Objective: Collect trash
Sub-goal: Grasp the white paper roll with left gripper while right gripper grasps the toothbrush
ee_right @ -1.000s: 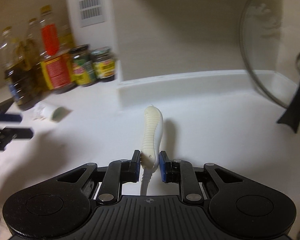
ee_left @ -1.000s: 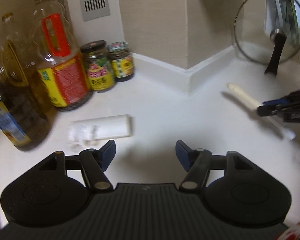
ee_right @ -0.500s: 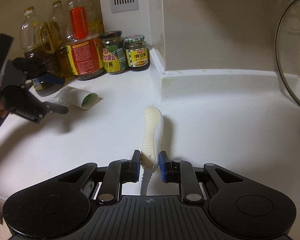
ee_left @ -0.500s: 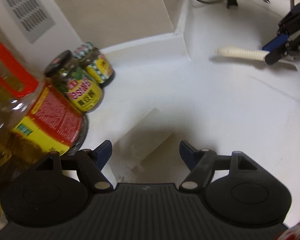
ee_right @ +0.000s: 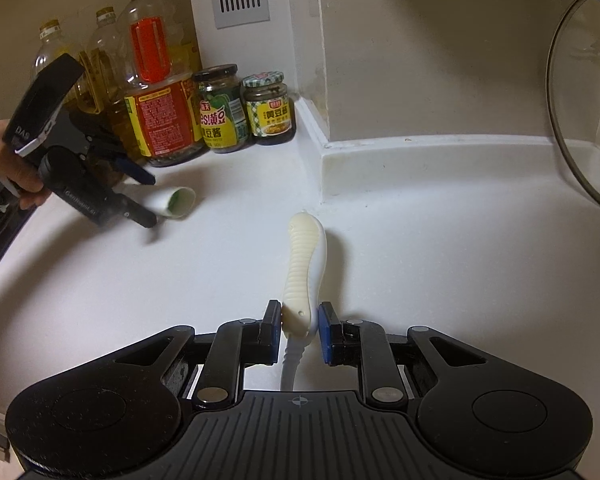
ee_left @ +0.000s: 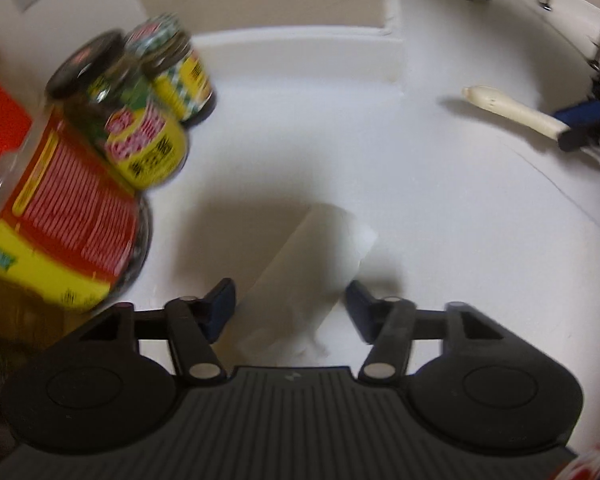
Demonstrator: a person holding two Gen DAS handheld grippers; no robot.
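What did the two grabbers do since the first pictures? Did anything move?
The left gripper swung over to the white paper cup lying by the oil bottle and tipped down over it. Its jaws have just been closing, with the cup between them, not yet squeezed. The right gripper kept its hold on the cream handle. The jars and the cup stayed put.

Oil bottles [ee_right: 156, 92]; sauce jars [ee_right: 268, 108]; glass lid [ee_right: 580, 120]

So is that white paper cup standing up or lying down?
Lying on its side: the white paper cup shows its open mouth sideways on the counter.
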